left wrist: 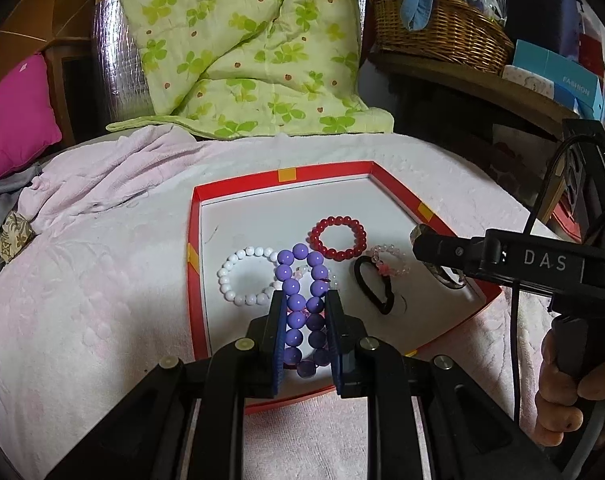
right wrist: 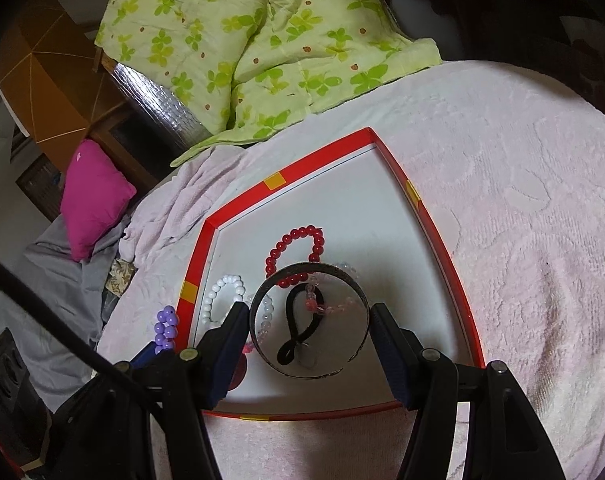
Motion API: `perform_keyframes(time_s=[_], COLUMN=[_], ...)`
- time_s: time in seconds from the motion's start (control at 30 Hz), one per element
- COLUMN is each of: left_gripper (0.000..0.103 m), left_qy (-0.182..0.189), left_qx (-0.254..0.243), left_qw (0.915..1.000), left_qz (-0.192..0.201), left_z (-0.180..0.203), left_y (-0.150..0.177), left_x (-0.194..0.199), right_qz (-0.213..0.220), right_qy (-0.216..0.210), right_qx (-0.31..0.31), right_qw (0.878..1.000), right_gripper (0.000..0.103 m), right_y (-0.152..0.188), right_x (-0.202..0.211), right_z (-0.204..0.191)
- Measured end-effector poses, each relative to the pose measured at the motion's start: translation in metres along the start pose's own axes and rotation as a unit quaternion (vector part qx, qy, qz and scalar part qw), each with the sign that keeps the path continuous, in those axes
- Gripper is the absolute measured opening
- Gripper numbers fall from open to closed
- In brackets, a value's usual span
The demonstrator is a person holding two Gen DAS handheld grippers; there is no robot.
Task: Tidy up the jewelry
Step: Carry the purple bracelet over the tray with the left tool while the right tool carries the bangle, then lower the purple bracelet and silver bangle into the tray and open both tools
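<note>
While both tools hang over it, a shallow red tray (left wrist: 195,240) with a white floor lies on a pale pink, textured blanket (left wrist: 82,280) that covers a bed. Small yellow tape patches mark the tray's rim. Behind the bed, a light green quilt (left wrist: 242,40) printed with clover leaves is draped upright, with silvery foil padding beside it. A magenta cushion (left wrist: 14,120) sits at the far left by wooden furniture, and grey cloth bunches at the blanket's left edge. To the right, a wicker basket (left wrist: 442,32) with blue fabric stands on a wooden shelf beside blue and red boxes.

The left hand-held gripper (left wrist: 305,320) is clenched on a purple bead bracelet (left wrist: 302,300), squeezed into a long loop above the tray's near side. The right hand-held gripper (right wrist: 310,328) grasps a dark bangle (right wrist: 258,300) by its outer sides, held above the tray; a hand (left wrist: 562,392) grips its handle.

On the tray floor lie a white bead bracelet (left wrist: 238,276), a red bead bracelet (left wrist: 338,236), a clear pink bead bracelet (left wrist: 386,260) and a black hair tie (left wrist: 374,284), near one another.
</note>
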State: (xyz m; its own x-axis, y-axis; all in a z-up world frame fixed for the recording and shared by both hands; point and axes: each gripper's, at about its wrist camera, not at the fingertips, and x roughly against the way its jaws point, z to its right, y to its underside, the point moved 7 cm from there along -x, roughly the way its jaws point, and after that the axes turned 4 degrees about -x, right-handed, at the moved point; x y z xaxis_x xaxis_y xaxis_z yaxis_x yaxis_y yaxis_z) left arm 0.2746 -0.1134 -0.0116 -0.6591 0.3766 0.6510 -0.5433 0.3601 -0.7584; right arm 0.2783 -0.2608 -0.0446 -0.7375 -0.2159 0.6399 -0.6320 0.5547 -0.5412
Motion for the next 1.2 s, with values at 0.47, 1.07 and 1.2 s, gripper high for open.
perform_keyframes(time_s=[0.47, 1.07, 1.2], left_gripper=[0.020, 0.020, 0.020], left_qy=[-0.005, -0.007, -0.008], left_qx=[-0.007, -0.012, -0.010], left_qw=[0.9998, 0.9993, 0.9989], left_qz=[-0.017, -0.034, -0.044], left_z=[0.007, 0.013, 0.012], left_y=[0.007, 0.013, 0.015], left_x=[-0.009, -0.024, -0.029], right_qz=[-0.010, -0.017, -0.018], right_qy=[0.005, 0.015, 0.018], right_qx=[-0.008, -0.021, -0.025], right_qw=[1.000, 1.000, 0.999], right_gripper=[0.065, 0.065, 0.065], right_y=[0.005, 0.007, 0.007], right_x=[-0.004, -0.010, -0.011], right_z=[0.005, 0.014, 0.017])
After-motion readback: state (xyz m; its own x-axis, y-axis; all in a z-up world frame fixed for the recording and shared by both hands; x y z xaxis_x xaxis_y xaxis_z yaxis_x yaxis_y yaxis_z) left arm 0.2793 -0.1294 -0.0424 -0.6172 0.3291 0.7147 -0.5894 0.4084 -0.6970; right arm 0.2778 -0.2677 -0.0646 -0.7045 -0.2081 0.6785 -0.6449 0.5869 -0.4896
